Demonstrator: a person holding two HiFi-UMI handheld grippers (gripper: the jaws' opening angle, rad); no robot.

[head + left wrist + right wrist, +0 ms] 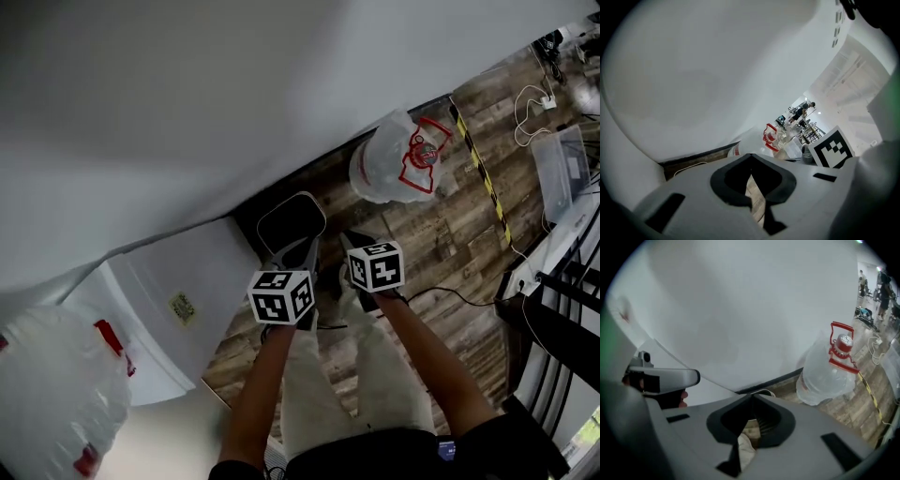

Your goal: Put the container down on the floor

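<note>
A clear water container (398,159) with a red handle and cap stands on the wood floor by the wall, apart from both grippers. It also shows in the right gripper view (829,373) and, smaller, in the left gripper view (776,138). My left gripper (302,248) and right gripper (349,246) hang side by side above the floor, short of the container. The left gripper's (751,157) jaws meet with nothing between them. My right gripper (752,397) is likewise shut and empty.
A dark rounded pad with a light rim (291,223) lies on the floor just beyond the jaws. A second water jug (56,394) sits at the lower left beside a white box (178,300). Yellow-black tape (483,173), cables, a clear bin (562,169) and a black frame (562,328) are to the right.
</note>
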